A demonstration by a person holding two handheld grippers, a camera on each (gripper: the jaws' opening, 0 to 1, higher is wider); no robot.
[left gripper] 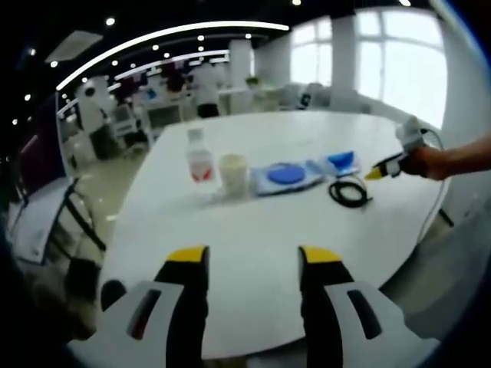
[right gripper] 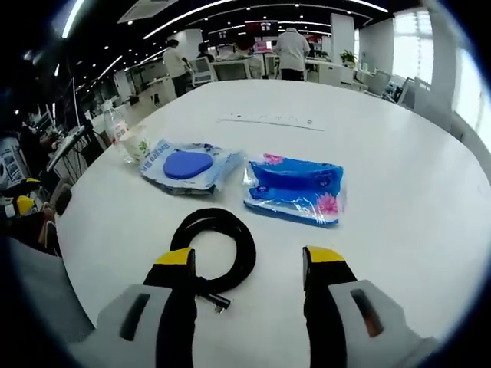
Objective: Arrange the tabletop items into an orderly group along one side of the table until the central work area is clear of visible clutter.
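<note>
Left gripper view
Setting: open office with ceiling lights; white round bench.
Left tongs: jaws held apart over bare benchtop, nothing clamped.
Row across the far side: clear plastic bottle, pale paper cup, clear packet with a blue disc, blue tissue pack, coiled black cable.
Right tongs: seen near the cable, held by a hand.

Right gripper view
Right tongs: jaws apart, empty.
Cable: lies just ahead of the left jaw.
Tissue pack: beyond the cable, beside the disc packet.
</note>
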